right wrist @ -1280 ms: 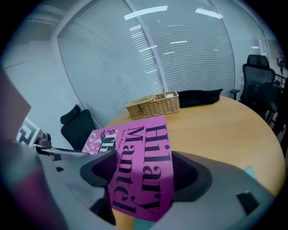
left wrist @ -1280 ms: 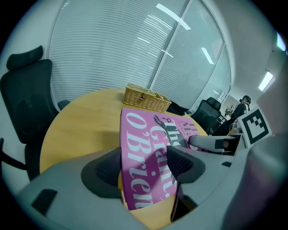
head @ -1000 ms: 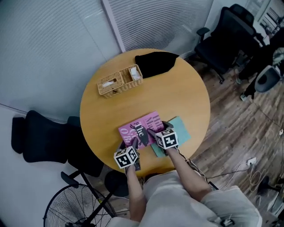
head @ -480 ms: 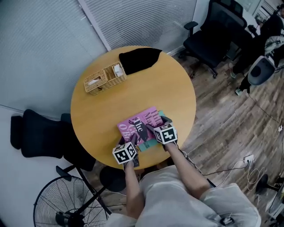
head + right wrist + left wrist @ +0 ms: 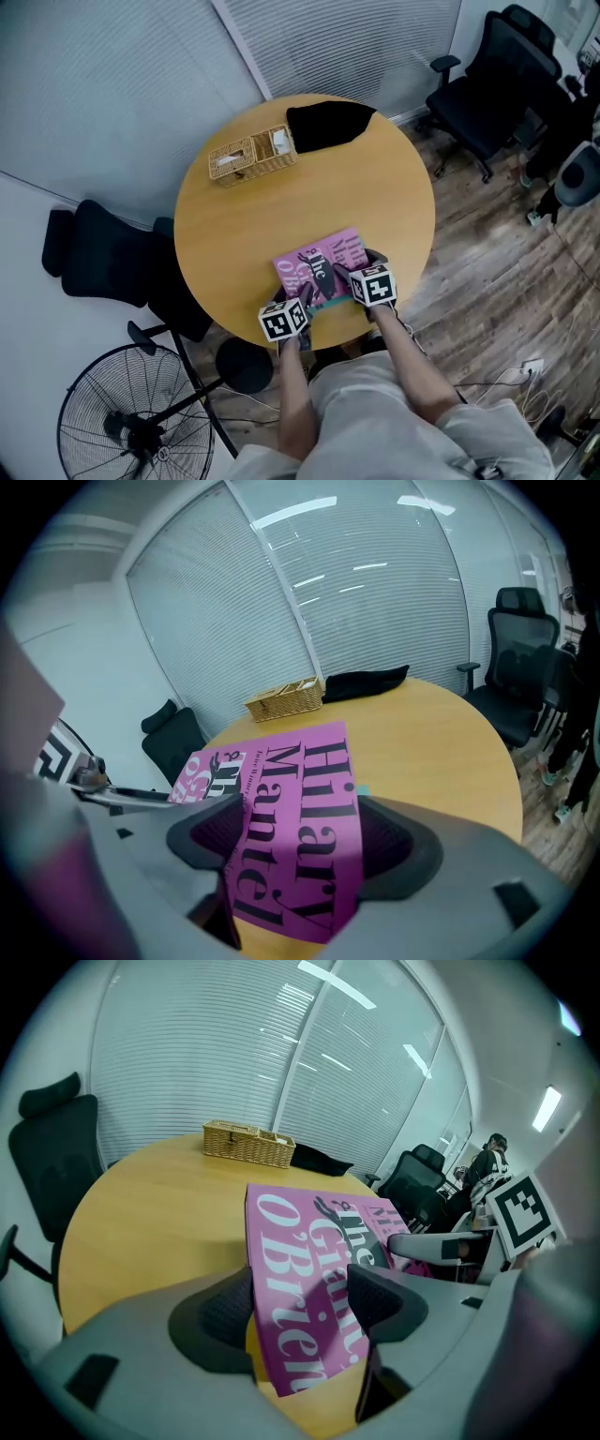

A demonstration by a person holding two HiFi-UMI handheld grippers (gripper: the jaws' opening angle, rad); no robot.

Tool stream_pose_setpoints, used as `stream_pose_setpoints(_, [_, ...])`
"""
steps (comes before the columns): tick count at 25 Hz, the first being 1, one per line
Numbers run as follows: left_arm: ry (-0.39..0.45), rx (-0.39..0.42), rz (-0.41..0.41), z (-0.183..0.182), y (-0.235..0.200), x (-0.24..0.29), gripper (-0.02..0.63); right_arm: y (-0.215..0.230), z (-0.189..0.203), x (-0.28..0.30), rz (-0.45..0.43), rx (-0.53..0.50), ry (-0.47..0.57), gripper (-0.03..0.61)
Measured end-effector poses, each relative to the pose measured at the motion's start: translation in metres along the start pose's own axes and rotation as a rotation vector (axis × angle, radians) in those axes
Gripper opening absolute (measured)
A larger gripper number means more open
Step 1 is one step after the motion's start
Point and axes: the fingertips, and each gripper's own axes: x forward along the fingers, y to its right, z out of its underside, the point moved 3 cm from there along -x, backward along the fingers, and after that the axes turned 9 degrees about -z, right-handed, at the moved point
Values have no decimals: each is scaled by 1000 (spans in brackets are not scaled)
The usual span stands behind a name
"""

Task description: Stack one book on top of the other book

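The magenta paperback book with large black and white lettering (image 5: 323,267) is lying at the near edge of the round wooden table (image 5: 281,206), right in front of the person. It is covering a teal book (image 5: 328,302) almost completely. From the head view only a thin teal strip is peeking out along its near side, and the right gripper view is catching just a speck of it. The left gripper view is not showing it at all. The left gripper (image 5: 302,295) is pinching the paperback's near left corner, with the cover running between its two pads. The right gripper (image 5: 349,274) is clamping the near right part the same way. I cannot tell whether the paperback is resting fully on the teal one or being held slightly off it. The grippers' bodies are cutting off its near edge in both gripper views. Across the table, a woven wicker basket (image 5: 253,157) is sitting just beside a black cloth (image 5: 328,125), both well apart from the books.
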Motion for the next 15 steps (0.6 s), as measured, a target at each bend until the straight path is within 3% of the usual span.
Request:
stream_pose_setpoints(9, [-30, -50, -4, 22, -4, 9, 314, 5, 26, 7, -35, -18, -76, 377])
stream_pose_setpoints(15, [-53, -31, -1, 29, -3, 16, 313, 14, 40, 13, -39, -3, -104, 377])
